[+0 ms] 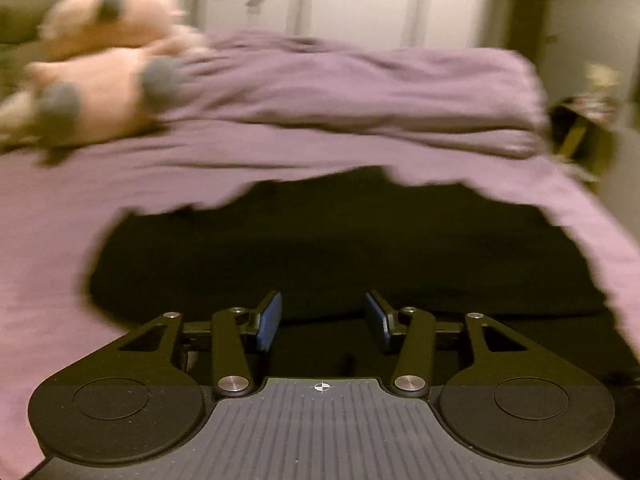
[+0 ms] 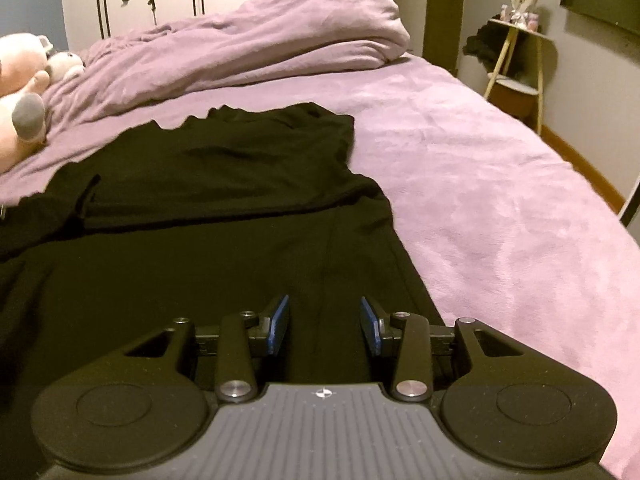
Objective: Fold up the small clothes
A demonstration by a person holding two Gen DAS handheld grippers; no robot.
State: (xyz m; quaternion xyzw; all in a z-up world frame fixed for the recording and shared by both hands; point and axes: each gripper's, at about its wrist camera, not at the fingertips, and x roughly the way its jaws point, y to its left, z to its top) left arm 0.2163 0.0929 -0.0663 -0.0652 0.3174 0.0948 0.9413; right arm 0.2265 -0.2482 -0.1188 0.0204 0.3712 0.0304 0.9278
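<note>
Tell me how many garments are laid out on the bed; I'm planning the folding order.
1: a black garment lies spread on the purple bed cover, just ahead of both open grippers, left gripper and right gripper. Its near part is hidden behind them.

The left wrist view is motion-blurred: the pink plush toy, the folded duvet and the far edge of the black garment lack sharp outlines. In the right wrist view the garment runs off the left edge, the toy is cropped, and items on the side shelf are too small to identify.
</note>
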